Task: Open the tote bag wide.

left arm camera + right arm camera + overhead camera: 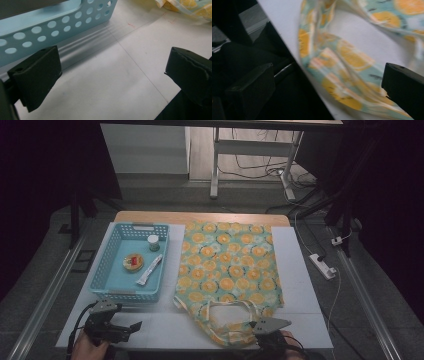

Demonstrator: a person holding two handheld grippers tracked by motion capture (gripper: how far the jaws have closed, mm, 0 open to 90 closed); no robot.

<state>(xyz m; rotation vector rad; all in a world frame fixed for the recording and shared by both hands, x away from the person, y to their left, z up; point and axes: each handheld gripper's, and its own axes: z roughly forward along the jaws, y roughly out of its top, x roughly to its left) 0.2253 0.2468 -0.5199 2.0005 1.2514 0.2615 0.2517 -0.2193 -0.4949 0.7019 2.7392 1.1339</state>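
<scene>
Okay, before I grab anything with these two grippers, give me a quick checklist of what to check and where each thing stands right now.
1. Left gripper jaws apart, nothing between them: ok.
2. Right gripper jaws apart over the orange-print cloth tote bag's handle, not closed on it: ok.
3. Tote bag lying flat on the white table board, handles toward the person: ok.
4. Light blue perforated plastic basket upright, beside the bag without touching it: ok.
5. Basket contents settled: small white-capped jar upright, round yellow tin and white tube lying down: ok.
6. Whether the bag's mouth is open enough to load: cannot tell.
</scene>
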